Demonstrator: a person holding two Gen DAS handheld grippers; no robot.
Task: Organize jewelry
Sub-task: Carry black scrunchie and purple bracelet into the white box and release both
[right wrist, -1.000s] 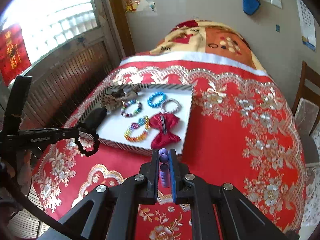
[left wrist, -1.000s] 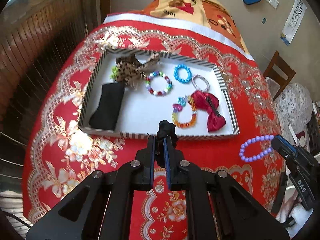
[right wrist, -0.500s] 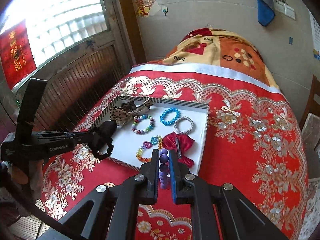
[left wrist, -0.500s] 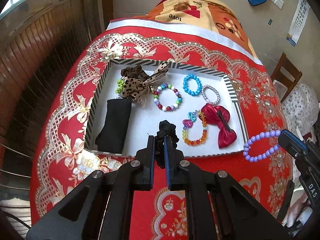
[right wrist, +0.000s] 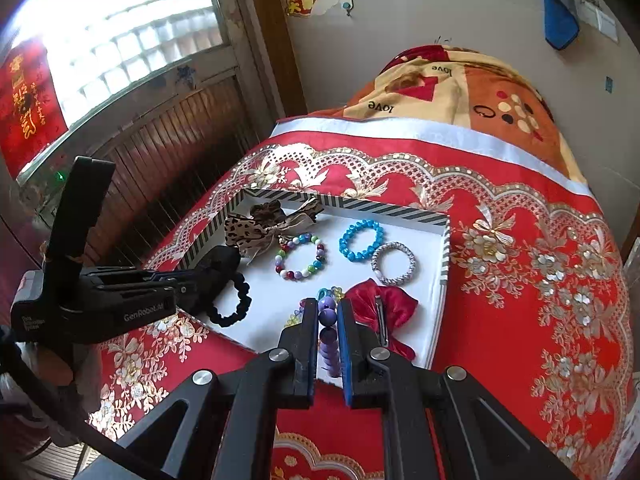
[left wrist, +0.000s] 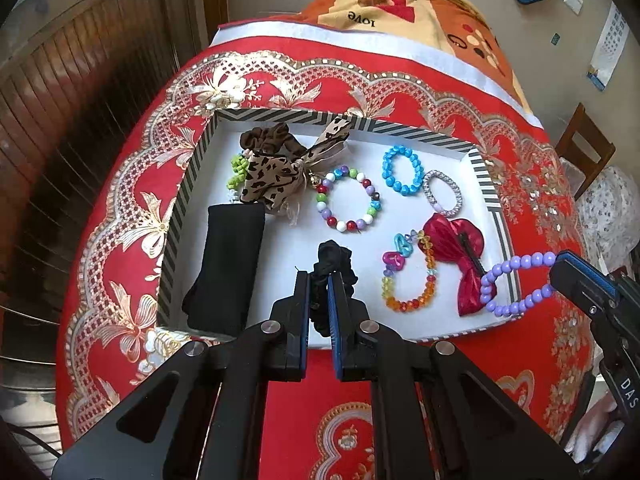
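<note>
A white tray with a striped rim (left wrist: 440,136) (right wrist: 384,205) lies on a red patterned cloth. My left gripper (left wrist: 319,280) is shut on a black hair scrunchie (left wrist: 334,260) (right wrist: 234,300) and holds it over the tray's near edge. My right gripper (right wrist: 328,312) is shut on a purple bead bracelet (left wrist: 508,284) (right wrist: 328,316), held over the tray's near right corner above a red bow clip (left wrist: 460,248) (right wrist: 384,308). In the tray lie a multicolour bead bracelet (left wrist: 348,204), a blue one (left wrist: 402,170), a silver one (left wrist: 442,194), a rainbow one (left wrist: 408,276), a leopard bow (left wrist: 276,180) and a black cloth (left wrist: 230,268).
The cloth covers a table (right wrist: 540,280) with a blanket (right wrist: 460,84) at its far end. A wooden wall and window (right wrist: 120,60) are at the left. A wooden chair (left wrist: 584,148) stands at the right.
Both grippers have moved forward over the tray's near edge, each still holding its item. The purple bracelet now hangs above the red bow.
</note>
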